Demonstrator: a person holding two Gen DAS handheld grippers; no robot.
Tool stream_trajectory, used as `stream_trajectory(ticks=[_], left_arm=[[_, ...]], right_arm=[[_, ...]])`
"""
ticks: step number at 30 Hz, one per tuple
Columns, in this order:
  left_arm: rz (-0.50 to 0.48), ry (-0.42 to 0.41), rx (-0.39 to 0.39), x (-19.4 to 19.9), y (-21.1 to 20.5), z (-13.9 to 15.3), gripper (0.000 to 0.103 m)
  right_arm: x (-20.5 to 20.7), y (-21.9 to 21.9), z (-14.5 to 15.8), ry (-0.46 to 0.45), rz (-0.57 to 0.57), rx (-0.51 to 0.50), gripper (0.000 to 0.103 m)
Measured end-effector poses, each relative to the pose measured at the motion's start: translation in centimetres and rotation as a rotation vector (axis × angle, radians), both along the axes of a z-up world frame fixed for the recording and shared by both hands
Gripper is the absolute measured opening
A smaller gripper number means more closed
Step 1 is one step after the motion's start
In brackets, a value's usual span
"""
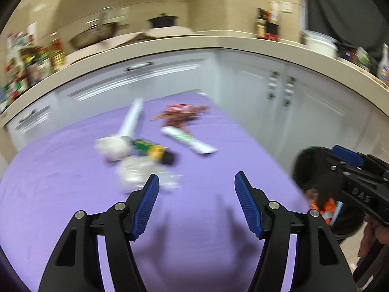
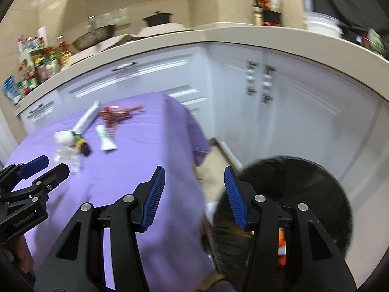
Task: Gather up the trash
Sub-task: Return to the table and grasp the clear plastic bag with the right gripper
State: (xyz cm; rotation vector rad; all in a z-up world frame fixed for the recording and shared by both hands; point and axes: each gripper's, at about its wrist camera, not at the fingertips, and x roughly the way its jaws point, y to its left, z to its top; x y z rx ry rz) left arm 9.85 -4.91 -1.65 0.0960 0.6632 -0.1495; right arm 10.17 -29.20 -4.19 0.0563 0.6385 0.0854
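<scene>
Trash litters purple cloth; black bin holds orange wrapper; both tongs empty, parted

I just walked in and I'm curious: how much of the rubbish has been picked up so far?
Some looks done: the black bin beside the table already holds something orange. Nothing is in hand; the left gripper and right gripper are both open and empty. Left on the purple cloth: two white tubes, a red crumpled wrapper, a green and yellow item, white tissue and clear plastic.
</scene>
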Motion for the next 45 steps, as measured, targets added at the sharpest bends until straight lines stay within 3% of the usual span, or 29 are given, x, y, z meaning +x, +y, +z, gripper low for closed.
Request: stream_trajectory(ticks=[1,9,13,20,32,34,36,45], left_arm=[[0.029,-0.001,-0.002,0.1,1.3,0.0,0.064],[0.2,-0.005,-0.008,0.1,9.3,0.1,0.067],[0.265,-0.007,-0.012,-0.2,12.8,0.0,0.068],[0.329,-0.001,-0.017,-0.6,16.6,-0.4,0.071],[0.371,0.023,-0.058,-0.8,20.2,-1.2,0.072],[0.375,0.023,-0.058,-0.9,20.5,-1.2,0.072],[0.38,0.022,-0.057,-1.0,20.8,-1.3,0.072],[0.378,0.028,-0.068,-0.7,21.2,-1.3,0.072]], right_arm=[[0.2,0.8,0.1,-0.003,0.015,0.0,0.056],[2.0,8.9,0.6,0.007,0.174,-0.001,0.057],[2.7,12.2,0.4,0.019,0.233,-0.004,0.064],[3.8,16.6,-0.1,0.046,0.3,-0.011,0.07],[5.8,21.8,-1.4,0.121,0.325,-0.09,0.071],[6.1,22.2,-1.9,0.14,0.315,-0.114,0.069],[6.4,22.4,-2.4,0.163,0.312,-0.123,0.055],[5.3,22.4,-1.8,0.131,0.328,-0.132,0.049]])
